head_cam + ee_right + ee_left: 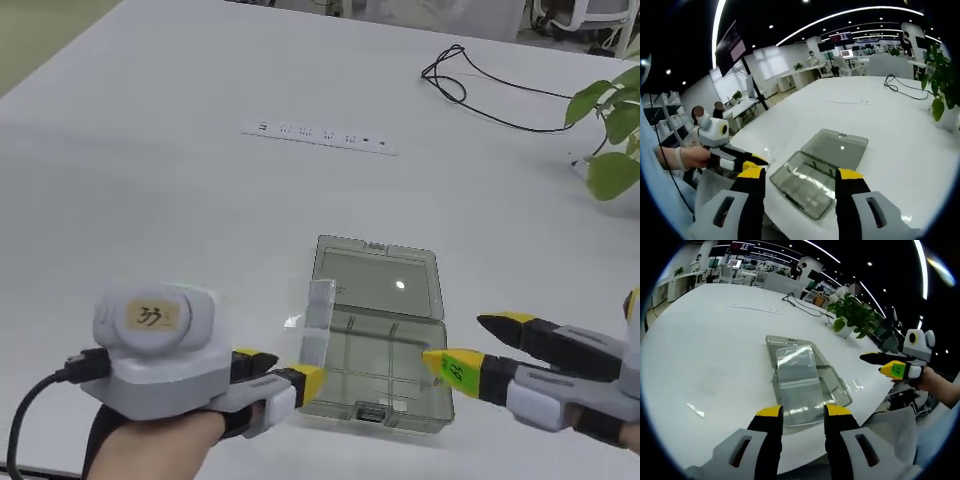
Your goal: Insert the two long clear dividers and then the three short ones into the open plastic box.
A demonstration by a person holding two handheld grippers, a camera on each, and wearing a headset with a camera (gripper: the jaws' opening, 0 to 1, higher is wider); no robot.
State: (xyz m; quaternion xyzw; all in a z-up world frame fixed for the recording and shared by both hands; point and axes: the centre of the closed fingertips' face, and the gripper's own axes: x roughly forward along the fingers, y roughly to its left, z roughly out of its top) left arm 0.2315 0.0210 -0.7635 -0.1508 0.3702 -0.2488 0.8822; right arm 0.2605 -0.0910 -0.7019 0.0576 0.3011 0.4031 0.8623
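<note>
One clear divider [320,320] stands long-axis upright in the left fingers [308,376] (right fingers [455,368] gape empty).

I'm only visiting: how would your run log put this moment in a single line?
left tongs: gripping clear divider, upright at box | right tongs: open, empty, beside box | box: open, lid laid back

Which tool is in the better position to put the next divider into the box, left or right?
Left. The left tool holds a clear divider just over the open box. The right tool is open and empty, beside the box.
</note>
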